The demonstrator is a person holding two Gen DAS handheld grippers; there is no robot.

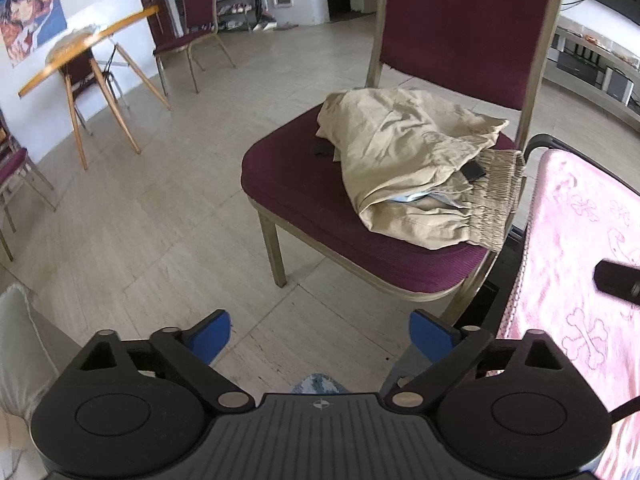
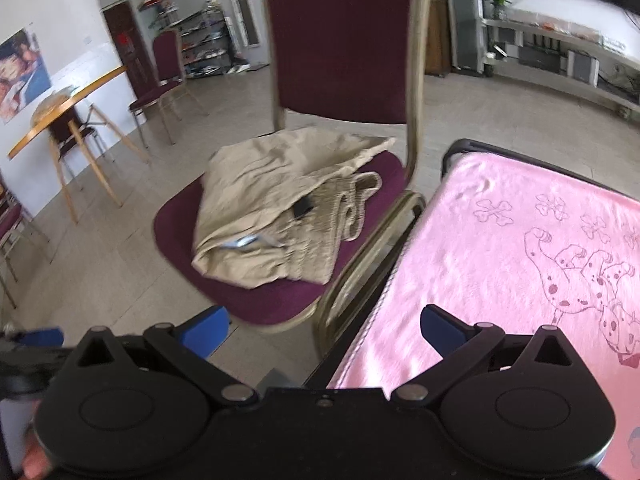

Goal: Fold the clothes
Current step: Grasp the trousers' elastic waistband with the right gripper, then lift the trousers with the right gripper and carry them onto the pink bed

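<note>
A: Where are the clothes seen?

B: A crumpled pair of beige trousers is seen lying on the seat of a maroon chair, toward the side nearest the backrest. The elastic waistband is turned toward the pink cloth that is spread over a surface just beside the chair. A small black tag is visible near the waistband.

A: How are the fingers held?

B: On the left gripper the blue fingers are spread wide apart, and nothing is held between them; only bare floor in front of the chair is framed there. The right gripper is likewise kept wide open and empty, with one finger over the floor beside the chair's front corner and the other over the pink cloth.

A: Is the garment touched?

B: No contact is seen; both grippers are held short of the chair, with the trousers well apart from the fingers.

A: Anything else around the chair?

B: A wooden table and another maroon chair are seen far behind it, by the white wall.
</note>
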